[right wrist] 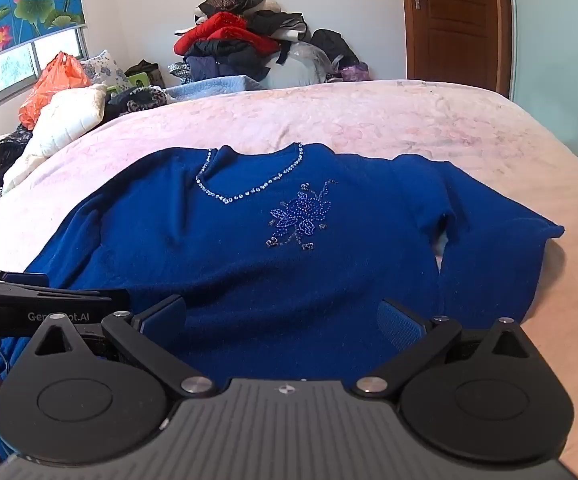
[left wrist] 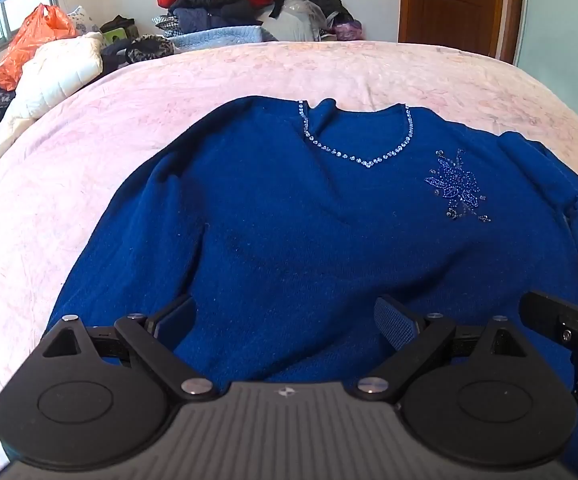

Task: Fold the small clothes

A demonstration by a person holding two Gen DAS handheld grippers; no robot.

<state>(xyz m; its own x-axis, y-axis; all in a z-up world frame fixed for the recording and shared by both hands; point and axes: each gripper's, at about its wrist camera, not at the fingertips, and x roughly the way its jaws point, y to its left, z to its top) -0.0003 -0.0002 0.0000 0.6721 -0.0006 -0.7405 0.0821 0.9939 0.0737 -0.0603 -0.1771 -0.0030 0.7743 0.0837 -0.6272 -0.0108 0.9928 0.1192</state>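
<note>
A blue sweater (left wrist: 289, 216) lies front-up on the pink bedspread (left wrist: 89, 128), its neckline toward the far edge of the bed and its hem toward the near edge, where both grippers hover over it. The left gripper (left wrist: 285, 322) has its fingers spread wide, blue pads (left wrist: 393, 324) facing each other with only knit fabric showing between them; the right gripper (right wrist: 285, 320) is spread just as wide above the lower body of the garment. Whether either touches the cloth cannot be told. The left wrist view shows the sweater's left side running out toward the bed's left edge, but cuts off the right sleeve, with part of the right gripper's black linkage (left wrist: 569, 332) showing at the frame's right. The right wrist view supplies what is missing there — the right sleeve (right wrist: 497, 240) lies folded back beside the body, its cuff toward the right edge of the bed, a sliver of bedspread showing between sleeve and body. It also catches the left gripper side-on at its left margin. Both views show the rhinestone V-neck trim (right wrist: 249, 192) and the beaded flower (right wrist: 301, 216) on the chest. Beyond the far edge stand a clothes pile (right wrist: 233, 44), an orange bag (right wrist: 55, 84) and a wooden door (right wrist: 457, 20).
</note>
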